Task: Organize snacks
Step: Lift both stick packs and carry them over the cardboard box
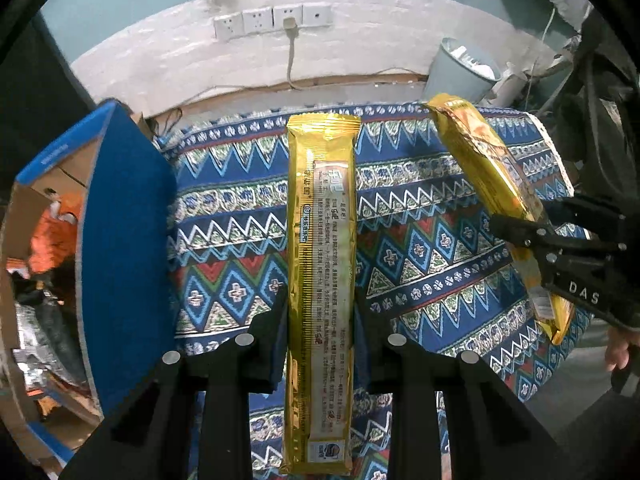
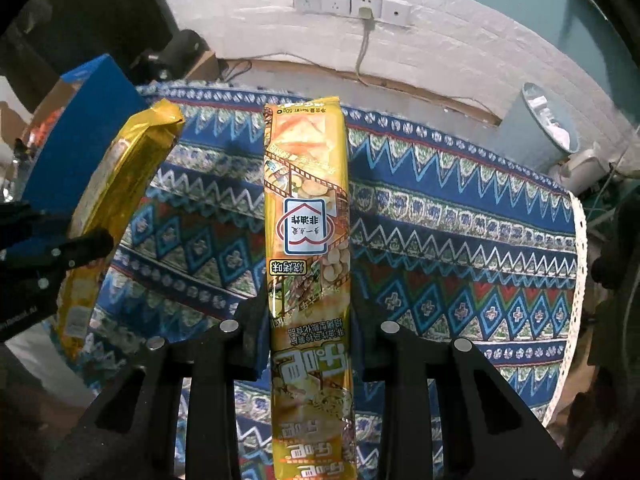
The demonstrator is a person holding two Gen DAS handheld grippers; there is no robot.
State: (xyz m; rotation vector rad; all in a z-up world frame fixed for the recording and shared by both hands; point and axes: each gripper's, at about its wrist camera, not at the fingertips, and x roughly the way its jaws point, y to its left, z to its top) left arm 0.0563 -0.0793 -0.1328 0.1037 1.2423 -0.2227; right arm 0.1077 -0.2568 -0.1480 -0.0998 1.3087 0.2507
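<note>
Left tool: gripping one gold packet, printed back facing up, above the cloth.
Right tool: clamping the second packet, front showing.
Packets: two, both hanging clear of the surface.
Box: one, blue, standing left.
Bin: one, far right.

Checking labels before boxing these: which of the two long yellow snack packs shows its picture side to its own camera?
The snack pack in the right tongs: picture side with house-shaped badge. The snack pack in the left tongs shows fine print.
</note>
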